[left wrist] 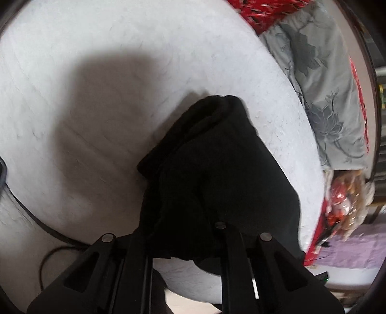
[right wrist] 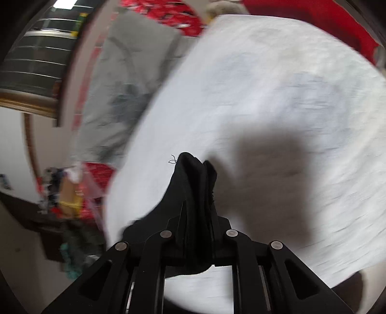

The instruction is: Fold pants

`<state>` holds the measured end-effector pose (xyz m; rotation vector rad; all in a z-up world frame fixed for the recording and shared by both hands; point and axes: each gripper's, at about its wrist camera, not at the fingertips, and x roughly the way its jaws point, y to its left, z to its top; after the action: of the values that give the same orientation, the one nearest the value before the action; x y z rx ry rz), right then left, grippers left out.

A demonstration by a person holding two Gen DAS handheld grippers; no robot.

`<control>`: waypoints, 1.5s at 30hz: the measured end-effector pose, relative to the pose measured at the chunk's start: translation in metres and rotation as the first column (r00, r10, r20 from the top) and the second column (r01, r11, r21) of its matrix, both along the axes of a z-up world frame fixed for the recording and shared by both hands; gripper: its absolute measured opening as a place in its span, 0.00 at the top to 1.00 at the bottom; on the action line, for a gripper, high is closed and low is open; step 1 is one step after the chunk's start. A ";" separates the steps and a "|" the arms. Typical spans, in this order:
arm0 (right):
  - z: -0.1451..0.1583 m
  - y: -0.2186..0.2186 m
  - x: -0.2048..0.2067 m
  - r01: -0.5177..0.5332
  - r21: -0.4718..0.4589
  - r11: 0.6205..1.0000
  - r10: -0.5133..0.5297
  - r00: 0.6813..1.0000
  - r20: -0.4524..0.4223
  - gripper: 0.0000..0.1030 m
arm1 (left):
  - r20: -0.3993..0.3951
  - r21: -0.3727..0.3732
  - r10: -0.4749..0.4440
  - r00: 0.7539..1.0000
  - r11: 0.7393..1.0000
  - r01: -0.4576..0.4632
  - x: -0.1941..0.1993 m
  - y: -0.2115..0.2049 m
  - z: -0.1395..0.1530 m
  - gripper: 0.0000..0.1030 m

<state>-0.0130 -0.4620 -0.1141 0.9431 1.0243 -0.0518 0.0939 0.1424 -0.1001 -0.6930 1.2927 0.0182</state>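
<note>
The black pants (left wrist: 217, 157) hang in a bunched fold over my left gripper (left wrist: 185, 217), above a white bed sheet (left wrist: 120, 72). The cloth hides the left fingers, and the jaws look closed on it. In the blurred right wrist view, my right gripper (right wrist: 196, 200) is shut on a narrow pinched edge of the pants (right wrist: 190, 174). The corner of the cloth sticks out past the fingertips with a loose thread, and more of it drops away to the lower left.
A grey flower-print quilt (left wrist: 325, 96) and red bedding (left wrist: 260, 12) lie along the sheet's right edge. The quilt (right wrist: 120, 96) is on the left in the right wrist view. A dark cable (left wrist: 48, 256) runs at lower left. Bags and clutter (right wrist: 65, 193) sit beside the bed.
</note>
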 end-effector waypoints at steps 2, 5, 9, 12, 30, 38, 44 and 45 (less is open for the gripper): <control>-0.010 0.003 -0.003 -0.026 -0.037 0.999 0.024 0.999 -0.042 0.84 | 0.026 0.047 -0.079 0.997 0.996 0.078 -0.003 -0.004 0.014 0.85; 0.012 -0.001 -0.009 0.006 -0.091 0.996 -0.007 1.000 -0.014 0.75 | 0.064 0.079 -0.178 0.982 0.982 0.173 -0.013 0.001 0.033 0.75; 0.074 -0.005 -0.013 0.051 -0.251 0.967 -0.026 0.995 0.101 0.68 | 0.140 0.108 -0.246 0.959 0.967 0.232 -0.032 0.019 0.061 0.74; 0.102 0.029 0.013 -0.098 -0.226 0.969 0.139 0.975 0.176 0.52 | 0.176 0.113 -0.256 0.950 0.964 0.239 -0.024 0.024 0.075 0.74; 0.033 0.257 0.170 -0.659 -0.027 0.752 0.660 0.751 0.025 0.49 | 0.079 0.085 -0.328 0.941 0.943 0.322 0.046 0.024 0.049 0.54; 0.020 0.267 0.180 -0.724 -0.061 0.687 0.723 0.690 -0.035 0.49 | 0.033 0.104 -0.453 0.891 0.888 0.448 0.051 0.001 0.037 0.48; 0.016 0.295 0.180 -0.795 -0.192 0.575 0.791 0.600 -0.119 0.60 | 0.021 0.270 -0.495 0.869 0.839 0.472 0.042 -0.012 0.043 0.57; 0.017 0.300 0.177 -0.802 -0.250 0.543 0.798 0.585 -0.145 0.74 | 0.000 0.302 -0.502 0.865 0.825 0.478 0.044 -0.016 0.039 0.67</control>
<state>0.1643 -0.1619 -0.0970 0.1195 1.3444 0.5620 0.1378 0.1263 -0.0616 -0.0886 1.3247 -0.2342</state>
